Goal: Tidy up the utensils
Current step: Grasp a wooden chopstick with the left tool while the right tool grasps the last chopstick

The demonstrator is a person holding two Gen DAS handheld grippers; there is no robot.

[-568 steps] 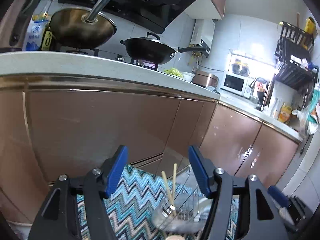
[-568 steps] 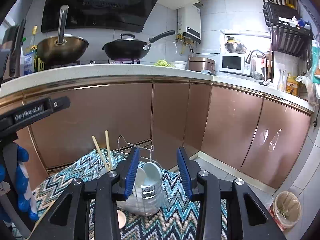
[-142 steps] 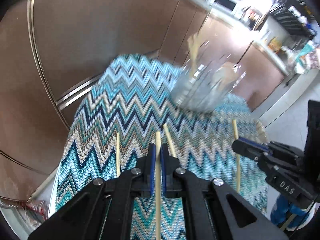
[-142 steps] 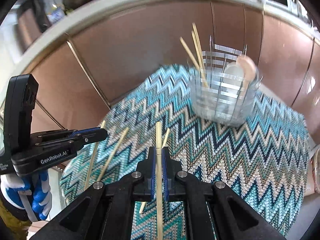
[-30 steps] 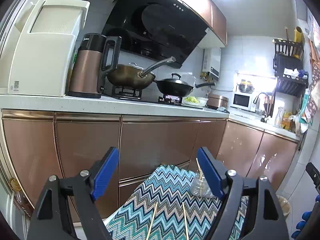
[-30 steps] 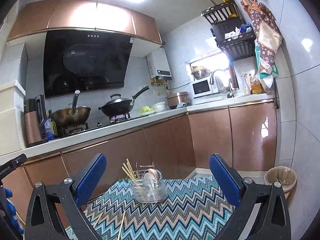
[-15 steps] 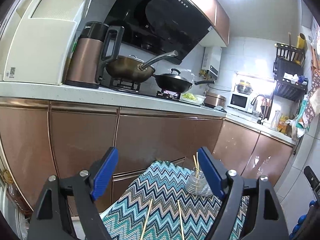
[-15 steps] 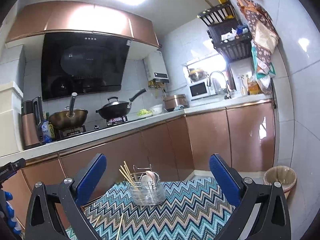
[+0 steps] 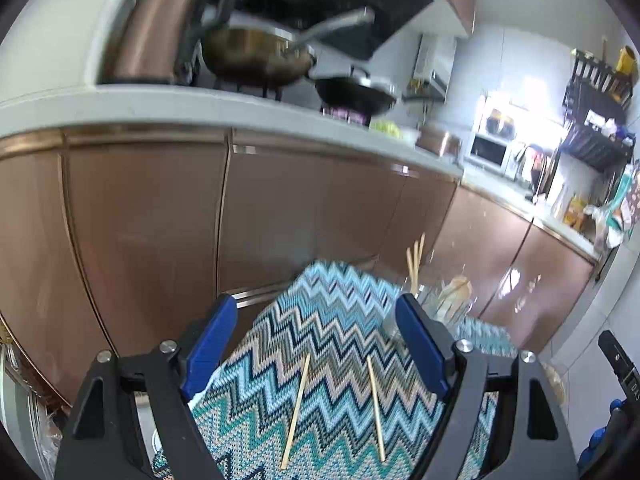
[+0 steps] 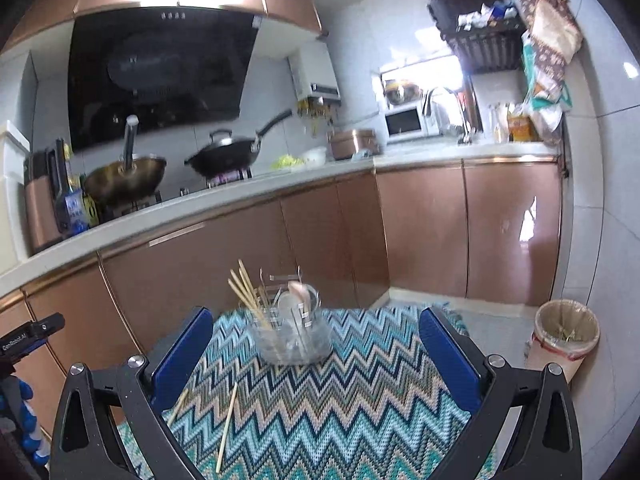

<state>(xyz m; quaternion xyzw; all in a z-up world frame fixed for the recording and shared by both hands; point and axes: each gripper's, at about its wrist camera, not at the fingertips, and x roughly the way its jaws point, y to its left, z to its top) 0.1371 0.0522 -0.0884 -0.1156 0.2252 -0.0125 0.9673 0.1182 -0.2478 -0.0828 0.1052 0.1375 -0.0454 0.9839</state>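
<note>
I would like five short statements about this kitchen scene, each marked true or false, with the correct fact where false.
1. Both grippers are open and hold nothing. True: the left gripper and the right gripper hold nothing between their blue pads.
2. Two chopsticks lie loose on the zigzag cloth. True: the left chopstick and the right chopstick lie flat on the zigzag cloth, apart from each other.
3. The utensil holder is empty. False: the utensil holder has several chopsticks standing in it, and spoons.
4. The utensil holder stands on the counter. False: it stands on the zigzag cloth.
5. The trash bin is to the right of the cloth. True: the trash bin stands on the floor there.
</note>
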